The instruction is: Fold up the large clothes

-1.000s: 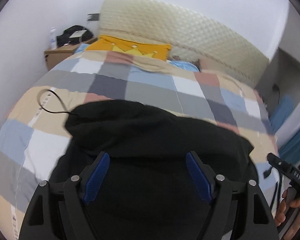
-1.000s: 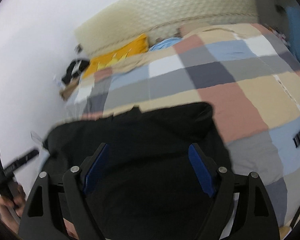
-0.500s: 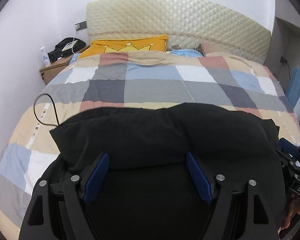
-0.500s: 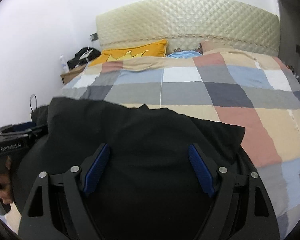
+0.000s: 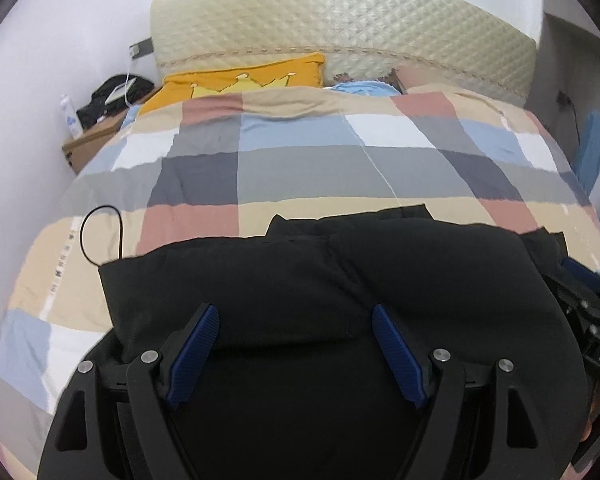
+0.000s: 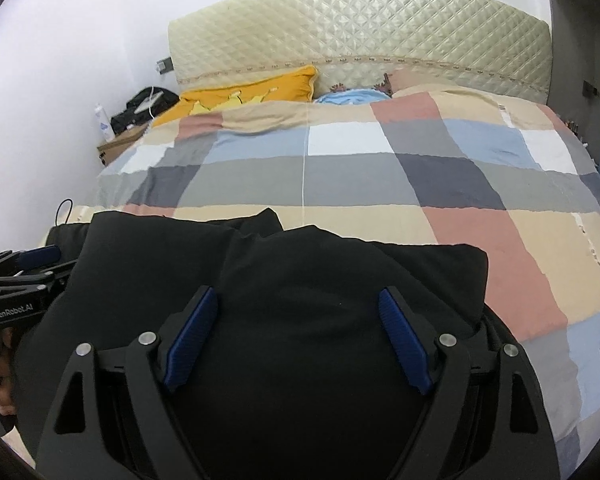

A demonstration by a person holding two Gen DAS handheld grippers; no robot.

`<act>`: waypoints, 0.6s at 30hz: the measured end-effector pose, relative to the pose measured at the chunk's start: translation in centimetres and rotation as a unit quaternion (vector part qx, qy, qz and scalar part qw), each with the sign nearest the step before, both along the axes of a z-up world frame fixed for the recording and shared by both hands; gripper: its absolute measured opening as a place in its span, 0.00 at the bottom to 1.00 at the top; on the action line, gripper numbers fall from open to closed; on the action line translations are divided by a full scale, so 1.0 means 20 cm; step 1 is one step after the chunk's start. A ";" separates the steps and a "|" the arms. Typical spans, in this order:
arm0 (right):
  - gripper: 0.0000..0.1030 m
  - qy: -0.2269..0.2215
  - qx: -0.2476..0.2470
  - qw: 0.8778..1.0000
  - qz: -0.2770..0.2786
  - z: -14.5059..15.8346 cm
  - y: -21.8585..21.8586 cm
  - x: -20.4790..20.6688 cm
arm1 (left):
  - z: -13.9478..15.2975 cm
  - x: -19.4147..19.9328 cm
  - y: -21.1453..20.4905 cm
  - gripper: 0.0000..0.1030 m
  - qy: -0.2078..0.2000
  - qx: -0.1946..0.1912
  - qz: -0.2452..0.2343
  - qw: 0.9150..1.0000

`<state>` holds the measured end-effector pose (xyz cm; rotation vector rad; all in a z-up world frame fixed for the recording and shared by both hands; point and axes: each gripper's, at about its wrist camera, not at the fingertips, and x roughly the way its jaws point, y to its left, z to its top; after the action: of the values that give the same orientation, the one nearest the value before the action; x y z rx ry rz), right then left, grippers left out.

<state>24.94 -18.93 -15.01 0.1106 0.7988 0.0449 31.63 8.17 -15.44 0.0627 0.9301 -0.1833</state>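
Clearly "GenRobot.AI" – left gripper (image 6: 40, 268) beside black garment (image 6: 300, 280).

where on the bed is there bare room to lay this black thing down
The checkered quilt lies bare between the black garment and the yellow pillow, and on the right toward the edge. The left edge is crowded by the black cable.

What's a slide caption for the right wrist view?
Open right gripper over folded black garment on checked quilt.
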 end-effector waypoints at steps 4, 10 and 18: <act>0.83 0.011 0.006 1.000 -0.006 -0.06 0.02 0.10 | -0.06 0.05 0.00 0.79 -0.008 0.001 0.002 1.000; 0.84 0.018 -0.005 1.000 -0.017 -0.12 0.07 0.26 | -0.12 0.16 0.04 0.80 -0.002 -0.011 0.021 1.000; 0.85 0.031 -0.029 0.999 -0.012 -0.10 0.09 0.28 | -0.09 0.14 0.08 0.79 0.011 -0.019 0.022 1.000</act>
<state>30.52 -17.13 -16.98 0.0676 0.8591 -0.0046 34.51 9.73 -17.29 0.0042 0.9491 -0.1605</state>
